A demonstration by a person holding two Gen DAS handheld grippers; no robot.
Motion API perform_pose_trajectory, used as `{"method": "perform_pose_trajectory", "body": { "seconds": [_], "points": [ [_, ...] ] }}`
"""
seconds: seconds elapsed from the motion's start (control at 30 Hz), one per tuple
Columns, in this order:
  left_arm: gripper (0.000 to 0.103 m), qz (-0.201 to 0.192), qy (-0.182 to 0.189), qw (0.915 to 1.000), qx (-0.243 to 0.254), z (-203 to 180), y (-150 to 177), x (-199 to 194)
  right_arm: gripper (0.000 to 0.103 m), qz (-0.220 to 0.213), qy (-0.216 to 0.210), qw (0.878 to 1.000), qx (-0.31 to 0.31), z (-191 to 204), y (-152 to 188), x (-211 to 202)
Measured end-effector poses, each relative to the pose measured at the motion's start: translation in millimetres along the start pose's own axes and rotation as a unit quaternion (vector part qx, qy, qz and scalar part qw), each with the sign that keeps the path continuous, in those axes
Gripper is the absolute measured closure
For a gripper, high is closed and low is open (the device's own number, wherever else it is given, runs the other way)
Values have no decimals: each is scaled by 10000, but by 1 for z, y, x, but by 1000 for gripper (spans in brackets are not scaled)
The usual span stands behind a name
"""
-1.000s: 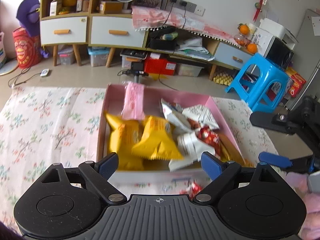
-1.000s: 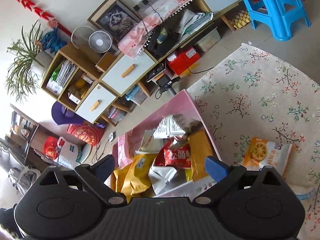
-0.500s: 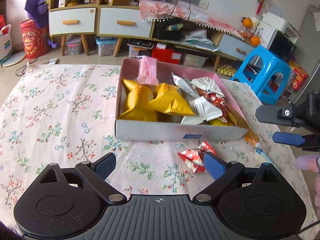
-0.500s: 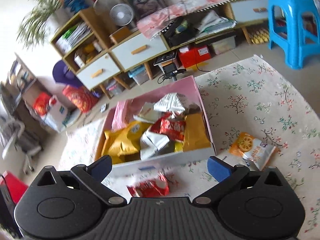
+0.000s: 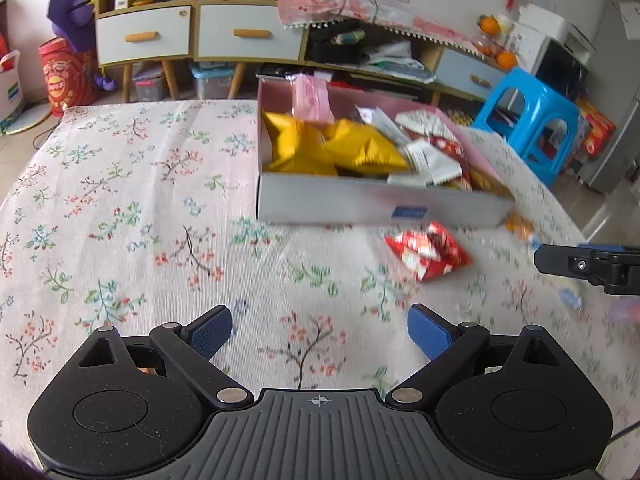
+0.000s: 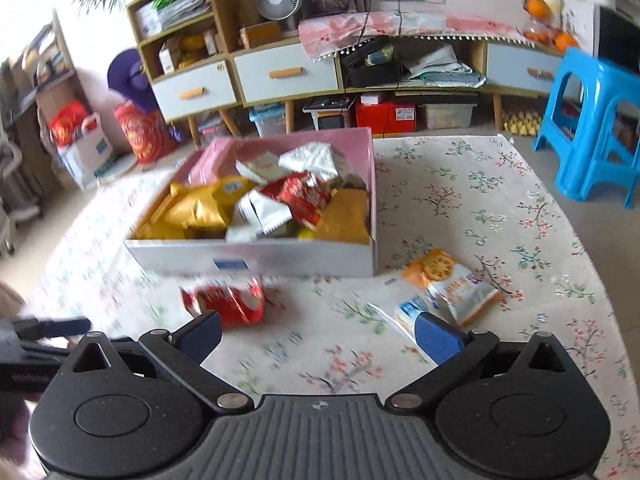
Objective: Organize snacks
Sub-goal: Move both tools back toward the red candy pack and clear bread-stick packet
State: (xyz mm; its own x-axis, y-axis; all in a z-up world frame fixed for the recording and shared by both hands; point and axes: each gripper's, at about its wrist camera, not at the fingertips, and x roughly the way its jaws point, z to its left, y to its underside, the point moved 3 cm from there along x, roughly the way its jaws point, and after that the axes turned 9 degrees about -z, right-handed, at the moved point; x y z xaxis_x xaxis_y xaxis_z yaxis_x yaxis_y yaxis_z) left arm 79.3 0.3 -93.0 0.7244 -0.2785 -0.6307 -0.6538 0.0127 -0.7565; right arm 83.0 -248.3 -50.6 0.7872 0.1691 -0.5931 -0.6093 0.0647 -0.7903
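Observation:
A pink box full of snack packets, yellow, white and red, stands on the floral tablecloth. A red snack packet lies loose on the cloth just in front of the box. An orange-and-white cracker packet lies to the box's right, seen only as an orange edge in the left wrist view. My left gripper is open and empty, well short of the box. My right gripper is open and empty, between the red packet and the cracker packet, and shows at the right edge of the left wrist view.
The tablecloth covers the table, whose right edge drops toward a blue stool. Cabinets with drawers and floor clutter stand beyond the table's far edge.
Both grippers have drawn back from the box toward the table's near side, both open. The red packet, hardly visible at first, now lies in full view in front of the box.

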Motion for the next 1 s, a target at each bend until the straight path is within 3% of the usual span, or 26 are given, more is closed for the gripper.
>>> {"method": "perform_pose_trajectory", "body": {
  "seconds": [0.33, 0.6, 1.0],
  "points": [
    [7, -25, 288, 9971, 698, -17, 28, 7, 10, 99, 300, 9976, -621, -21, 33, 1],
    [0, -446, 698, 9876, 1332, -42, 38, 15, 10, -46, 450, 9921, -1174, -40, 56, 5],
    [0, -619, 774, 9851, 1408, -68, 19, 47, 10, -118, 335, 9961, -804, -67, 45, 17]
  ]
}}
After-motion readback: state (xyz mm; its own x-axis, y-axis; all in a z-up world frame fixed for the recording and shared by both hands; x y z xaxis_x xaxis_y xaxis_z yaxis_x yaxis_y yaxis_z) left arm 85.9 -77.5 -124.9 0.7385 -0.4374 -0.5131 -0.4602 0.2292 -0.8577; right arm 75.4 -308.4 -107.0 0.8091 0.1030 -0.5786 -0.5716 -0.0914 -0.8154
